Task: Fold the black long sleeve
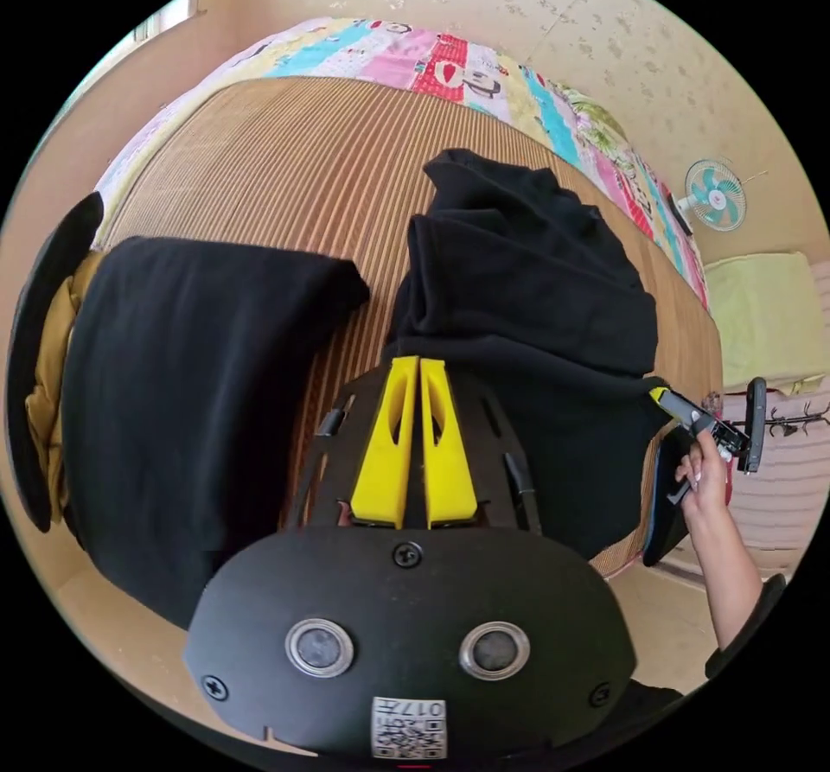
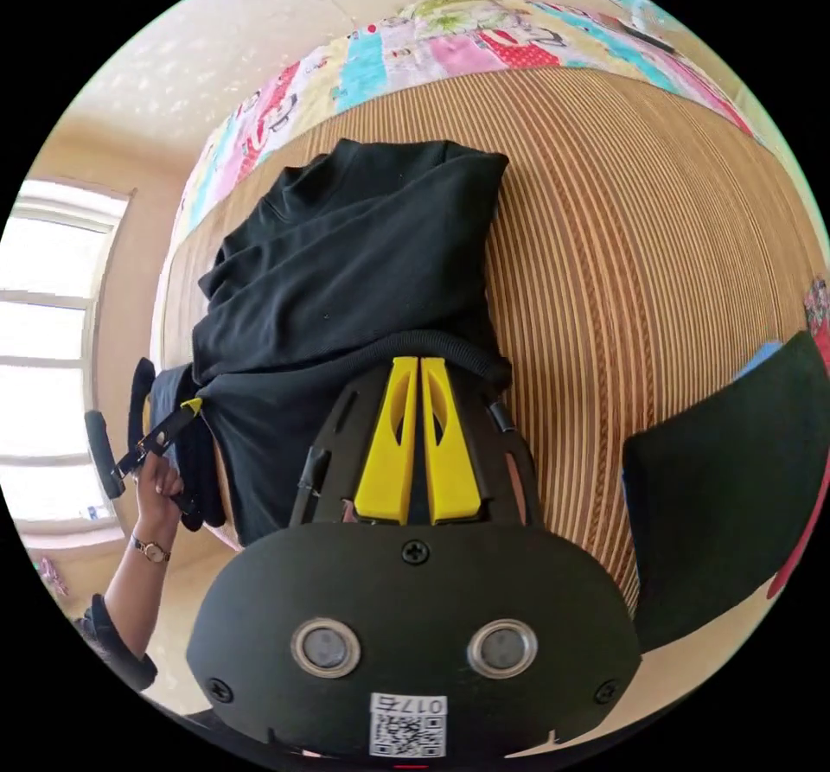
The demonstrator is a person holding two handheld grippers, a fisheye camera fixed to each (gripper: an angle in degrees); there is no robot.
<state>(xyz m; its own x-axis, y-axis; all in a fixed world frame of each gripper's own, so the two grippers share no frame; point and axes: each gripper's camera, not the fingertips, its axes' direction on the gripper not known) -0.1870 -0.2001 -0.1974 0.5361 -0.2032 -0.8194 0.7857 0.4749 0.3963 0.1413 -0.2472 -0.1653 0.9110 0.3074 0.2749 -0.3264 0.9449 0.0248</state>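
Black long sleeve (image 1: 536, 288): lies bunched and partly folded on the woven mat (image 1: 285, 167) that covers the bed; its lower hem reaches the mat's near edge. In the right gripper view the same shirt (image 2: 346, 245) sits on the mat (image 2: 657, 227) with its collar end pointing toward the patchwork bedsheet.

Left hand-held gripper (image 1: 419, 361): yellow jaws pressed together, tips at the shirt's hem; the cloth looks pinched between them. In the right gripper view this tool (image 2: 192, 407) sits at the shirt's corner by the mat's edge, held by a hand (image 2: 157, 482) wearing a watch.

Right hand-held gripper (image 2: 418, 361): jaws closed side by side, tips against a rolled black hem that runs across them. In the left gripper view this tool (image 1: 661, 393) touches the shirt's far corner, held by a hand (image 1: 709, 474).

Folded black garment (image 1: 190, 392): lies beside the shirt on the mat, apart from it, hanging over the mat's near edge.

Patchwork bedsheet (image 1: 450, 63): colourful, showing beyond the mat's far edge.

Fan (image 1: 715, 194): stands past the mat's corner, against the wall.

Window (image 2: 47, 357): bright, beyond the mat's end nearest the shirt.
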